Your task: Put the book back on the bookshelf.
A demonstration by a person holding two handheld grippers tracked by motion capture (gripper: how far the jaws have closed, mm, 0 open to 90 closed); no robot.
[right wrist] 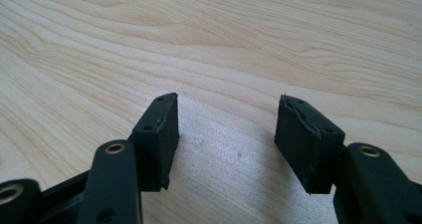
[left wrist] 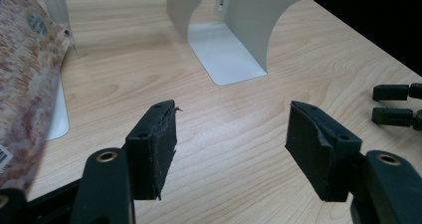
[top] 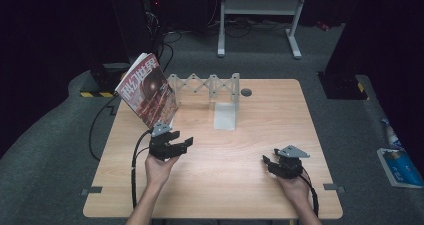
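Observation:
A magazine (top: pixel 147 90) with a red cover stands tilted at the table's far left and leans on the left end of a grey accordion book rack (top: pixel 210 85). Its mottled cover (left wrist: pixel 25 84) fills the left edge of the left gripper view. The rack's white bookend plate (top: pixel 225 116) (left wrist: pixel 226 55) rests flat on the wood. My left gripper (top: pixel 182 139) (left wrist: pixel 231 119) is open just in front of the magazine, with nothing between its jaws. My right gripper (top: pixel 270 157) (right wrist: pixel 226 109) is open over bare wood at the front right, and its jaws (left wrist: pixel 398 104) show at the right edge of the left gripper view.
The wooden table (top: pixel 230 185) has a round cable hole (top: pixel 246 92) near its far edge. On the floor beyond stands a white desk frame (top: pixel 260 10). A blue and white package (top: pixel 400 165) lies on the floor at the right.

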